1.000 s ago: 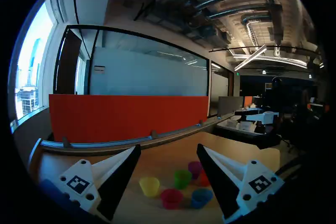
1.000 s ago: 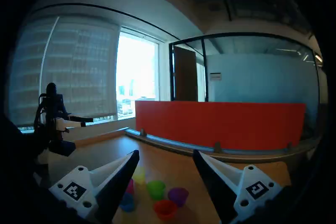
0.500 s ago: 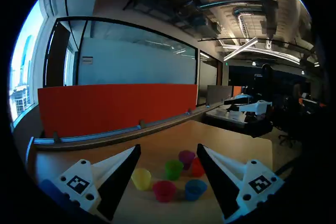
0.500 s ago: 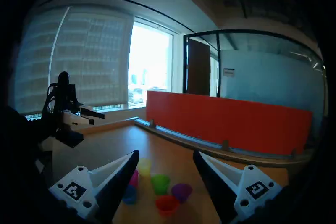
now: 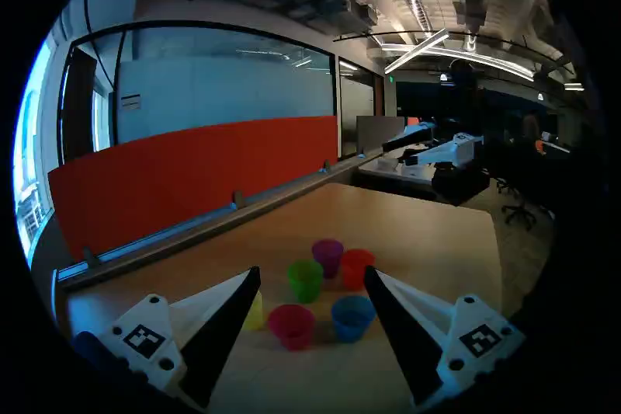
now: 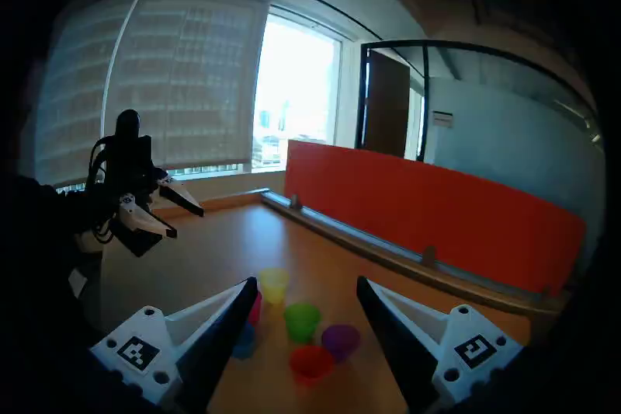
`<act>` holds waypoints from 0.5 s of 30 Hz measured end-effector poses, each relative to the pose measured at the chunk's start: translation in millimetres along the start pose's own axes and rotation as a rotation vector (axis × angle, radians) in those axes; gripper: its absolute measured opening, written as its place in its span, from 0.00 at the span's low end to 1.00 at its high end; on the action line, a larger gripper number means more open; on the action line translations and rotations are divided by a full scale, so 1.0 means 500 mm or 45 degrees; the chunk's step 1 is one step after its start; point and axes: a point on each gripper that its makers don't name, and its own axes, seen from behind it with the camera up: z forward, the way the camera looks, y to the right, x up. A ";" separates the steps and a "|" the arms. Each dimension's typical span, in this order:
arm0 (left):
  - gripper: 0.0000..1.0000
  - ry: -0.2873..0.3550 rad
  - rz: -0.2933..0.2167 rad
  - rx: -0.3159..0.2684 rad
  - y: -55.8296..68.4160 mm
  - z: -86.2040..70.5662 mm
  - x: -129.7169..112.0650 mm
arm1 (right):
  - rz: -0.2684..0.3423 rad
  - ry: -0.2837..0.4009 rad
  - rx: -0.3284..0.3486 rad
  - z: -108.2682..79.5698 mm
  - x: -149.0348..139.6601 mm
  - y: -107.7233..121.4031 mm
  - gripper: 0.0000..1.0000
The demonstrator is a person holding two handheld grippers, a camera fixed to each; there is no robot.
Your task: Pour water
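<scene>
We hold our left gripper (image 5: 310,270) and right gripper (image 6: 305,280) spread wide and empty over the pale wooden table (image 5: 435,235). Six small plastic cups cluster well in from its edge along the orange partition panel (image 5: 194,173): yellow cup (image 6: 273,284), green cup (image 5: 305,280), purple cup (image 5: 327,256), orange cup (image 5: 356,268), pink cup (image 5: 292,325), blue cup (image 5: 352,317), close together.

Smooth wood-grain table (image 5: 435,235), smooth coloured plastic cups (image 5: 306,278), matt orange partition (image 5: 194,165), grey metal-looking rail (image 5: 256,207)
</scene>
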 end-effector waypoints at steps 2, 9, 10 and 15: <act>0.99 -0.019 -0.004 -0.012 0.006 0.008 -0.015 | -0.010 -0.010 0.007 0.003 -0.005 -0.002 0.99; 0.99 -0.076 -0.010 -0.059 0.032 0.036 -0.071 | -0.030 -0.041 0.037 0.019 -0.023 -0.011 0.99; 1.00 -0.085 -0.007 -0.061 0.035 0.040 -0.079 | -0.031 -0.042 0.040 0.021 -0.024 -0.011 0.99; 0.99 -0.129 0.006 -0.086 0.053 0.059 -0.117 | -0.032 -0.051 0.053 0.031 -0.032 -0.009 0.99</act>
